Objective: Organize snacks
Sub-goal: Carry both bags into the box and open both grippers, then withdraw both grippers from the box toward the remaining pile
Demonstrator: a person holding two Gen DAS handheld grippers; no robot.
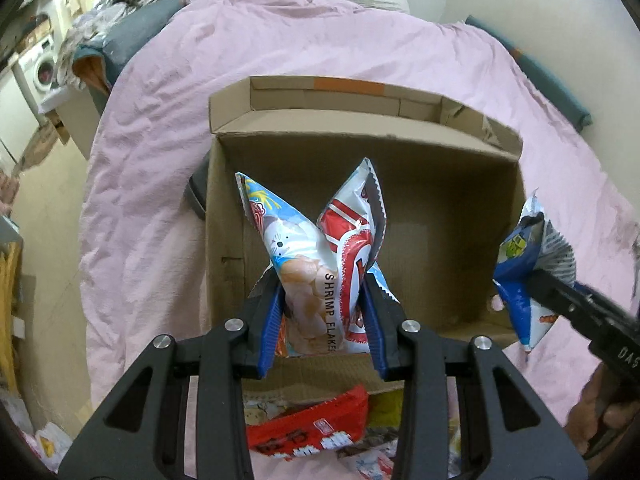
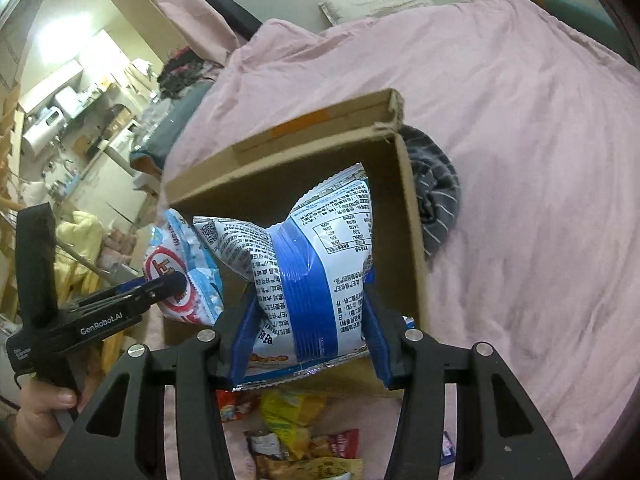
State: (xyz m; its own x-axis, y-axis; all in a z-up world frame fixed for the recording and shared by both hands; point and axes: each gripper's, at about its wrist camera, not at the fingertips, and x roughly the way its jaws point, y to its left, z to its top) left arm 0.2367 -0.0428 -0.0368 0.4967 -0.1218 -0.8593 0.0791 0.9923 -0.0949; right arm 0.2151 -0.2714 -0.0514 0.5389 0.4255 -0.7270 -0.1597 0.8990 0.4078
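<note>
My left gripper [image 1: 323, 312] is shut on a white, blue and red shrimp-flakes bag [image 1: 316, 256], squeezed at its middle and held over the open cardboard box [image 1: 360, 136]. That same bag [image 2: 180, 272] shows at the left of the right wrist view, in the left gripper [image 2: 172, 284]. My right gripper [image 2: 310, 316] is shut on a blue and white snack bag [image 2: 312, 264], printed back facing me, above the box's near edge [image 2: 408, 208]. From the left wrist view, the right gripper [image 1: 536, 280] and its blue bag [image 1: 524, 276] sit by the box's right wall.
The box lies on a pink duvet [image 1: 280, 40] covering a bed. Several loose snack packets, one red [image 1: 312, 428] and one yellow [image 2: 288, 412], lie on the bedding in front of the box. A dark striped cloth [image 2: 436, 192] rests behind the box's right side.
</note>
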